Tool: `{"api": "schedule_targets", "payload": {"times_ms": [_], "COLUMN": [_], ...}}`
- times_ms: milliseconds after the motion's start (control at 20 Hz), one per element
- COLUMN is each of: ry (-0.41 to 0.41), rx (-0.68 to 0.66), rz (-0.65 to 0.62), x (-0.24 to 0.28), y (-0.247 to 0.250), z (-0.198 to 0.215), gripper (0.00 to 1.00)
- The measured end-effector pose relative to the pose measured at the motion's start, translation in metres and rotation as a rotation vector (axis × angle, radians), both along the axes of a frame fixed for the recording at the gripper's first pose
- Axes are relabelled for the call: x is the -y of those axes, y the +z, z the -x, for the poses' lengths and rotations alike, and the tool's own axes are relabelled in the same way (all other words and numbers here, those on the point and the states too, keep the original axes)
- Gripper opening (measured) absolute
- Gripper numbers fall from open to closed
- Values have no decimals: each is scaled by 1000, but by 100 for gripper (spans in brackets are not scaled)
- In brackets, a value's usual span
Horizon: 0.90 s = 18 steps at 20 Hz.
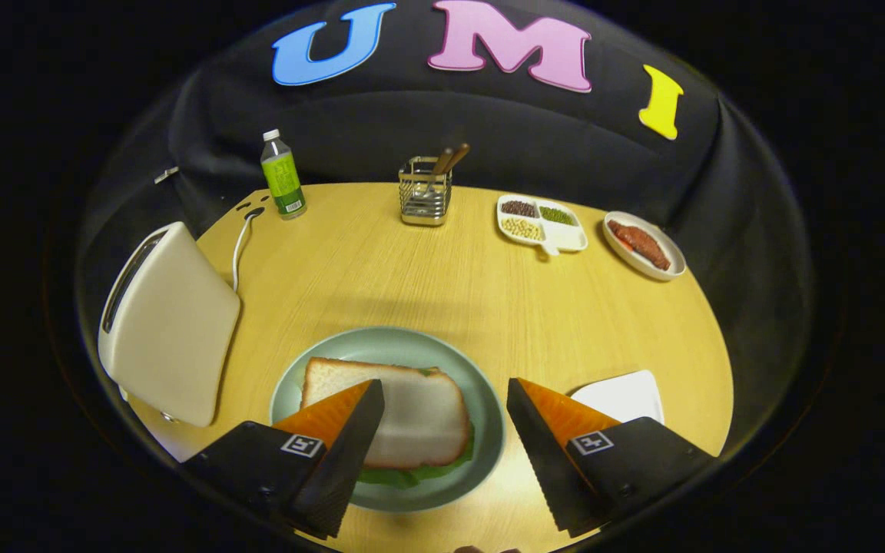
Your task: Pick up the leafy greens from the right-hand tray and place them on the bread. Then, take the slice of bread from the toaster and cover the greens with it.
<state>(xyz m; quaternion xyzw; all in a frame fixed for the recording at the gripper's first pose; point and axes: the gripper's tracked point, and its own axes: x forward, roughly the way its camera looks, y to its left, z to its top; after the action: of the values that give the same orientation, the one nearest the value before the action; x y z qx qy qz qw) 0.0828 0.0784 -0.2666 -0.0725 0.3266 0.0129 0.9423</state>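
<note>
While jaws gape, bread (412, 411) covers greens (419, 472)

Toaster (168, 326) left of plate (488, 407)

Your left finger (339, 453) covers the top bread slice's (412, 411) corner — leafy greens (412, 475) mostly hidden under it; right-hand tray (627, 395) half behind the right finger.

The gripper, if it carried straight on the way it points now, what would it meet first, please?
Probably the top bread slice on the green plate, lying between and just ahead of the gripper's open fingers, with greens under it. Depth is hard to judge.
</note>
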Motion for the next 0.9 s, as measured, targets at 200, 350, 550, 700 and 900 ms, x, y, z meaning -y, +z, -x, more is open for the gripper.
{"api": "schedule_targets", "payload": {"times_ms": [200,350,550,700,900], "ry": [21,35,31,9,-31], "rx": [141,244,383,490,604], "rz": [-32,-7,4,16,-25], "x": [3,16,33,59,93], "y": [57,103,169,220,266], "z": [16,23,28,28,34], "gripper": [99,98,98,98,98]}}
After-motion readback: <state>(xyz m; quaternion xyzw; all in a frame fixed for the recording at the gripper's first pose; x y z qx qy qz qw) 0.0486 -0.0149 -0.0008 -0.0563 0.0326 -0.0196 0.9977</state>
